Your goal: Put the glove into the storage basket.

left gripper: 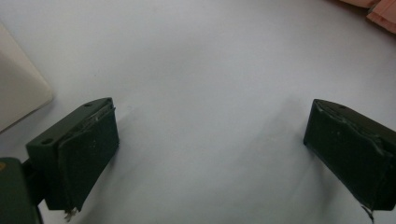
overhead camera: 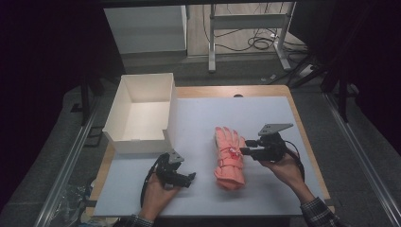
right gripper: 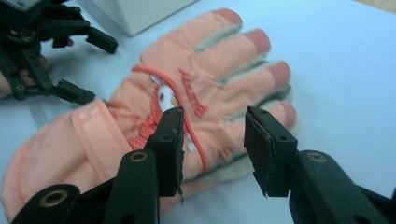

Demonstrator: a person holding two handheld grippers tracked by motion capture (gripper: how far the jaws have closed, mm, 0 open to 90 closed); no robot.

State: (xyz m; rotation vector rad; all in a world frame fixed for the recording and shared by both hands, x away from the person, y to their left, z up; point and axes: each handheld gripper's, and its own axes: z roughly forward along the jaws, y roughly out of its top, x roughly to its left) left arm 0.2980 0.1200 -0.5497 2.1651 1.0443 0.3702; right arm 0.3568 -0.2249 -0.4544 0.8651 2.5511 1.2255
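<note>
A salmon-pink glove [overhead camera: 229, 158] lies flat on the pale mat, fingers pointing away from the person, a red cord across its back. My right gripper [overhead camera: 243, 150] hovers at the glove's right side. In the right gripper view its jaws stand apart over the glove [right gripper: 210, 70], near the base of the fingers, with nothing pressed between them [right gripper: 212, 126]. My left gripper [overhead camera: 191, 178] rests left of the glove's cuff, open wide over bare mat [left gripper: 210, 135]. It also appears, open, in the right gripper view [right gripper: 95, 70]. An edge of the glove [left gripper: 378, 11] shows at the top right of the left gripper view.
An open white cardboard box [overhead camera: 139, 145] stands at the back left of the mat, its corner [left gripper: 18, 93] just left of my left gripper. The pale mat [overhead camera: 203, 118] covers a wooden table. Beyond the table are a floor with cables and metal legs.
</note>
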